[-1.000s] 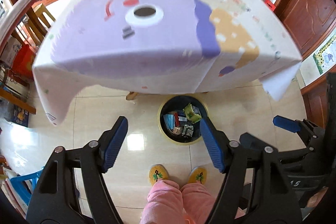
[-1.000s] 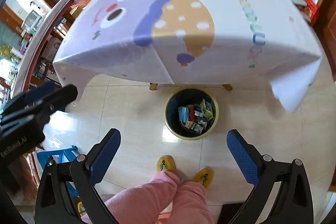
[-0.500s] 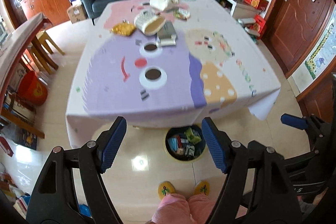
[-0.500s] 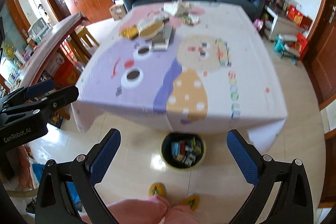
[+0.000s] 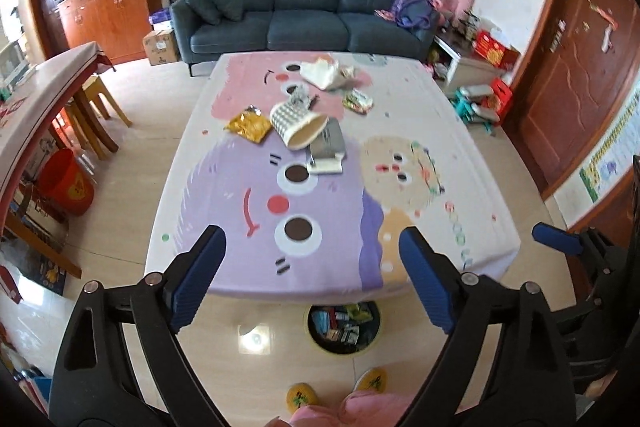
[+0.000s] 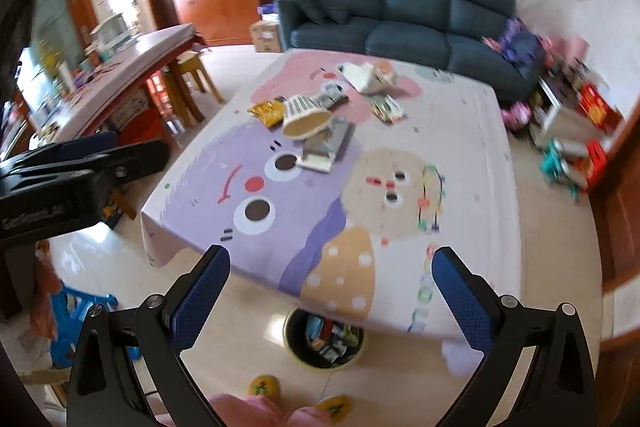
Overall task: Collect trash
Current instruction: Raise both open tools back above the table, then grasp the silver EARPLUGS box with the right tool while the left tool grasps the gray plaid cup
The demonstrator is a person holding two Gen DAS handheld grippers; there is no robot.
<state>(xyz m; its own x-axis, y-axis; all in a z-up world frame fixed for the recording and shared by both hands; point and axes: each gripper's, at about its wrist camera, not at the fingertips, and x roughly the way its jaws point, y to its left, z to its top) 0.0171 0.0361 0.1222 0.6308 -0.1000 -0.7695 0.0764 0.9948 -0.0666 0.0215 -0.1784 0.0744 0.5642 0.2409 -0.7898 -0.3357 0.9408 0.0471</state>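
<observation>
A black bin with a yellow rim point(image 5: 343, 327) point(image 6: 325, 343) stands on the floor under the table's near edge, holding several wrappers. On the far half of the table lie a tipped paper cup point(image 5: 295, 125) point(image 6: 305, 118), a yellow snack bag point(image 5: 249, 125) point(image 6: 269, 111), a grey packet point(image 5: 327, 146) point(image 6: 328, 143), a green wrapper point(image 5: 357, 101) point(image 6: 387, 109) and crumpled white paper point(image 5: 326, 73) point(image 6: 366, 75). My left gripper point(image 5: 312, 269) and right gripper point(image 6: 330, 287) are both open and empty, held above the table's near edge.
The table wears a cartoon cloth point(image 5: 224, 211). A dark sofa point(image 5: 304, 7) stands behind it. A wooden side table and stools point(image 5: 80, 87) and a red bucket point(image 5: 66, 181) are at the left. Toys and boxes point(image 5: 480, 95) crowd the right. My slippers point(image 5: 302, 397) are below.
Both grippers have tilted up from the bin and floor toward the tabletop and room. The bin has dropped to the bottom of both views. Both stay open and empty.
</observation>
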